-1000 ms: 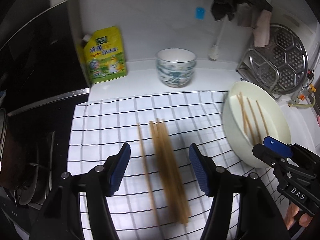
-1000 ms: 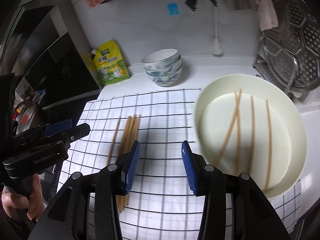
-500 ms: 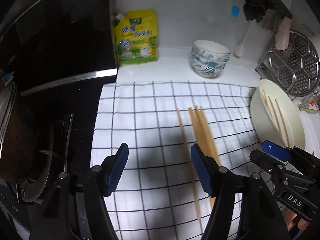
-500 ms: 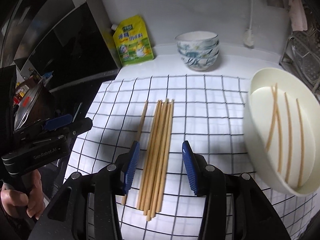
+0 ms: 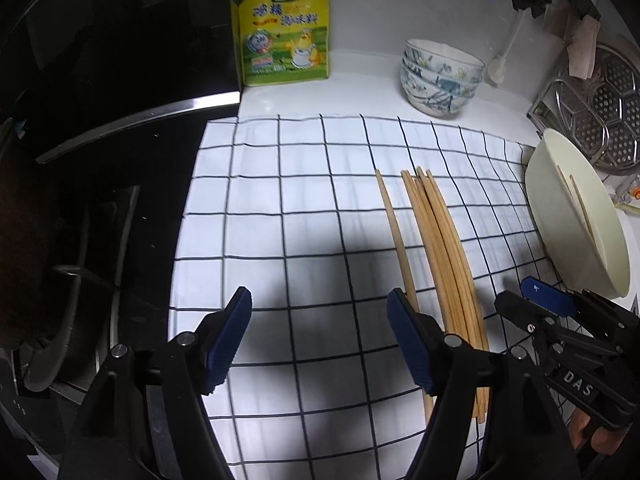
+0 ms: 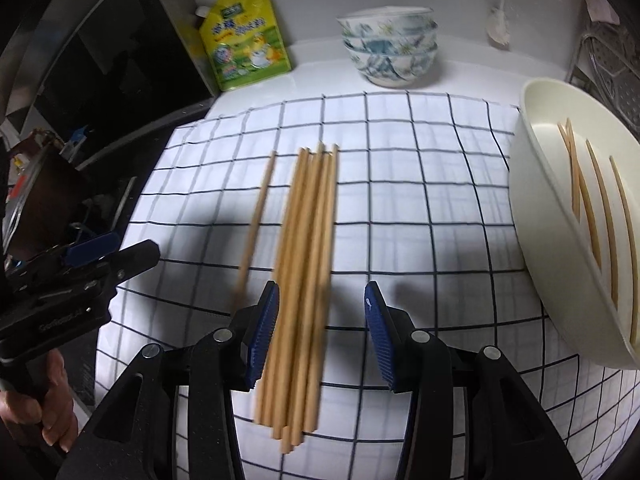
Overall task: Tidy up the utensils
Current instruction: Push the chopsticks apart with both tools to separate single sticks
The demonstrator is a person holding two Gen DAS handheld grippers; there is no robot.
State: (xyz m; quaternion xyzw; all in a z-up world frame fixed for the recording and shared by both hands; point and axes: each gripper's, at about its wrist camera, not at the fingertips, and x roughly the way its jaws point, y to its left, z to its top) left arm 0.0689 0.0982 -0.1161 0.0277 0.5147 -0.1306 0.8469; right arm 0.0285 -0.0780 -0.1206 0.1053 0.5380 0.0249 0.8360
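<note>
A bundle of several wooden chopsticks (image 5: 444, 256) (image 6: 308, 240) lies on the checked cloth (image 5: 280, 200) (image 6: 420, 200). A single chopstick (image 5: 394, 232) (image 6: 256, 216) lies just left of the bundle. My left gripper (image 5: 318, 304) hovers over bare cloth left of them. Its jaws are opening and nothing is between them. My right gripper (image 6: 322, 296) stands open low over the bundle's near end, and the sticks run between its fingers, nearer the left pad, unpressed. A cream bowl (image 5: 576, 220) (image 6: 532, 208) at the right holds several more chopsticks (image 6: 600, 200).
A yellow pouch (image 5: 284, 28) and stacked patterned bowls (image 5: 440, 76) stand at the back by the wall. A black stove (image 5: 100, 120) borders the cloth on the left. A steel steamer rack (image 5: 608, 112) stands behind the cream bowl. A hand (image 6: 40, 408) holds the left gripper.
Both grippers have come down and moved left. The left one left the chopsticks for bare cloth and opened wider. The right one went from beside the bowl to over the bundle.
</note>
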